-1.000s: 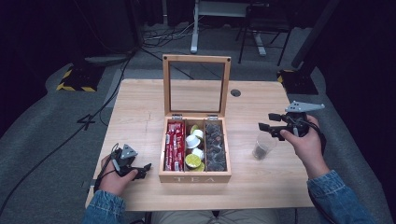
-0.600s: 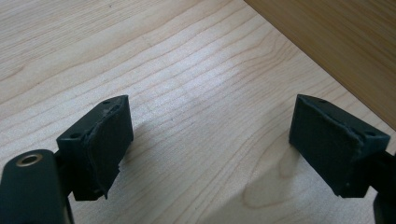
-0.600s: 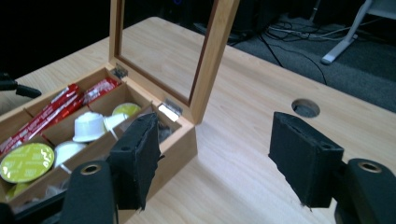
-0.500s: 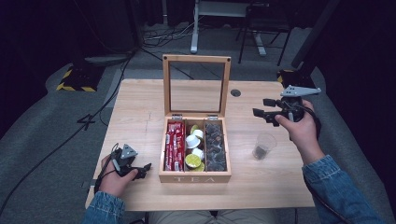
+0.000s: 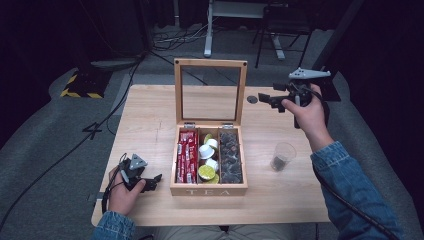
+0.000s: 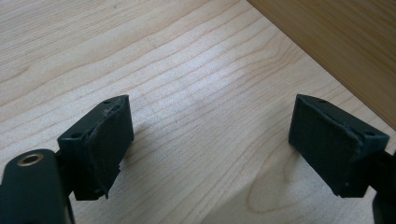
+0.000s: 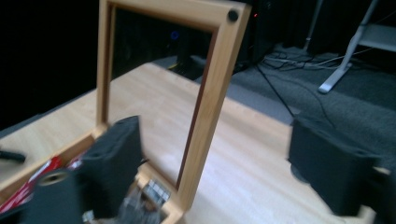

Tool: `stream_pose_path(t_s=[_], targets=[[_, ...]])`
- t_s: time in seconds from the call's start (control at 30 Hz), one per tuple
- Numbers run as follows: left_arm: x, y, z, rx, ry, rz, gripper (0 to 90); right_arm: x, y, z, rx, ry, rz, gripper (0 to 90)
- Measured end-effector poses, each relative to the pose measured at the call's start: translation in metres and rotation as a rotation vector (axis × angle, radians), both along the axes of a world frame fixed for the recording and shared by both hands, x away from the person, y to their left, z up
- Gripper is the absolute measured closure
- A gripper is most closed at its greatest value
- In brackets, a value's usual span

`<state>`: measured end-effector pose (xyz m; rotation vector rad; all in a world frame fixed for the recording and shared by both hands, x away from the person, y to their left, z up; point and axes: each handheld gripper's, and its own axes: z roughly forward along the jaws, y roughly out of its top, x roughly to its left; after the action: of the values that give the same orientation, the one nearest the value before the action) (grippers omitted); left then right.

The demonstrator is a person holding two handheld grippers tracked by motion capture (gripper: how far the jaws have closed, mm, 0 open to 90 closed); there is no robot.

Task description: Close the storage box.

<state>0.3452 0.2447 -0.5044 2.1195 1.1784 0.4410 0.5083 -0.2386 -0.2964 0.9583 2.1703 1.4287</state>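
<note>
Here, a pale wooden worktop (image 5: 150, 120) stands on grey carpet in a dark room, with cables and metal furniture legs behind it. At its centre sits a wooden tea box (image 5: 208, 190), its glass-paned lid (image 5: 210, 91) raised upright. The high view shows three compartments: red sachets on the left, white and lime-green capsules in the middle, dark wrapped pieces on the right. To the right of the box, a clear plastic cup (image 5: 282, 156) stands with something dark at its bottom. The right tongs (image 5: 265, 98), released and empty, have just been opening; they hang in the air beyond the cup and well apart from it, pointing toward the lid. The right gripper view looks along them to the lid frame's edge and its black corner stud. The left tongs (image 5: 154, 180) rest low near the front left corner, just beside the box; the left gripper view shows them spread wide over bare wood grain.
</note>
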Motion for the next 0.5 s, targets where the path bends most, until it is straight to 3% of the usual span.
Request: stream_pose_path(t_s=[0.03,0.23,0.5], targets=[[0.000,0.000,0.000,-0.002,0.001,0.002,14.3,0.005,0.002,0.002,0.002,-0.006,0.004,27.4],[0.000,0.000,0.000,0.000,0.000,0.000,14.3,0.029,0.013,0.013,-0.021,-0.011,0.021,30.2],[0.000,0.000,0.000,0.000,0.003,0.000,14.3,0.053,0.026,0.016,-0.066,-0.001,0.040,40.6]])
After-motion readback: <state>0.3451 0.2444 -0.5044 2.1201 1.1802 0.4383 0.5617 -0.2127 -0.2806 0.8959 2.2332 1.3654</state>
